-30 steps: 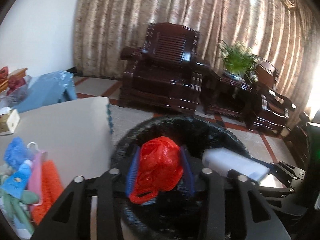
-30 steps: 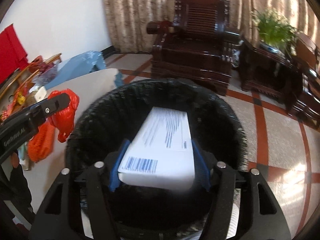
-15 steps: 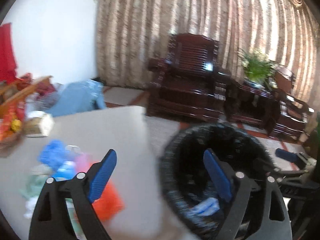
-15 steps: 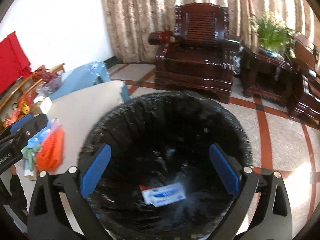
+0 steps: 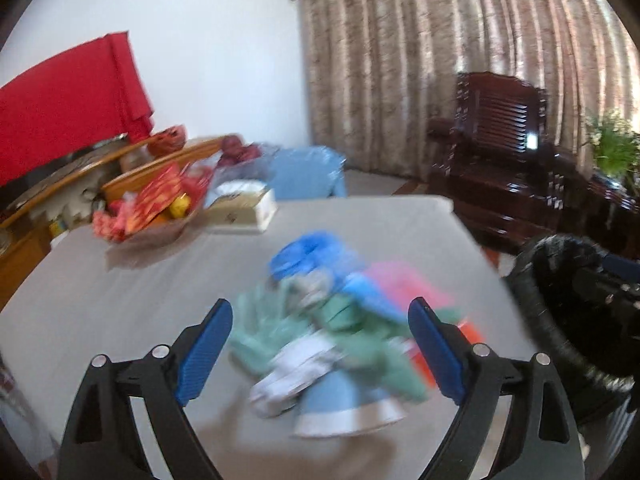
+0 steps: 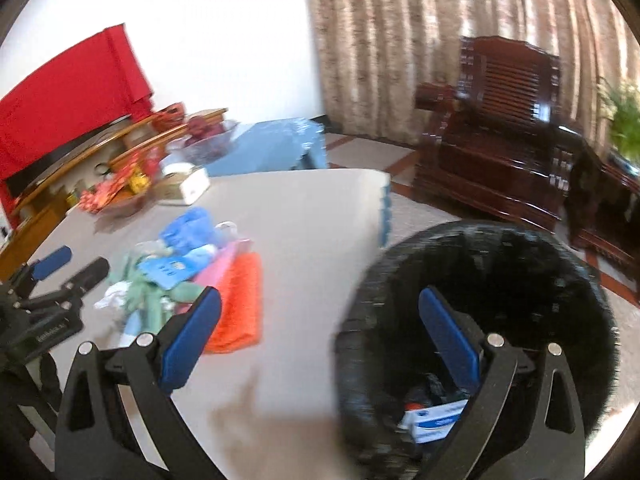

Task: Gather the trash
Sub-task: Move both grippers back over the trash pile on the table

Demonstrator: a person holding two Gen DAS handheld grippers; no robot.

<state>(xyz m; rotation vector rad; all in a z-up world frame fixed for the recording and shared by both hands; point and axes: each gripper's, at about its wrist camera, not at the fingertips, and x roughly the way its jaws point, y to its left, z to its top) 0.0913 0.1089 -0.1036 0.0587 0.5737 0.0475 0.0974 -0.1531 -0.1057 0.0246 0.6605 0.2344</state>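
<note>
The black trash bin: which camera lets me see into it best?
The right wrist view. The black trash bin fills its lower right, open mouth toward the camera, a white box visible at the bottom. The left wrist view catches only its rim at the right edge, nothing inside.

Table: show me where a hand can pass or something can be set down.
Bare table lies between the trash pile and the black bin, up to the far edge. Another free patch sits left of the pile, in front of the snack bowl and tissue box. The pile's middle is crowded. Both the left gripper and right gripper are open.
</note>
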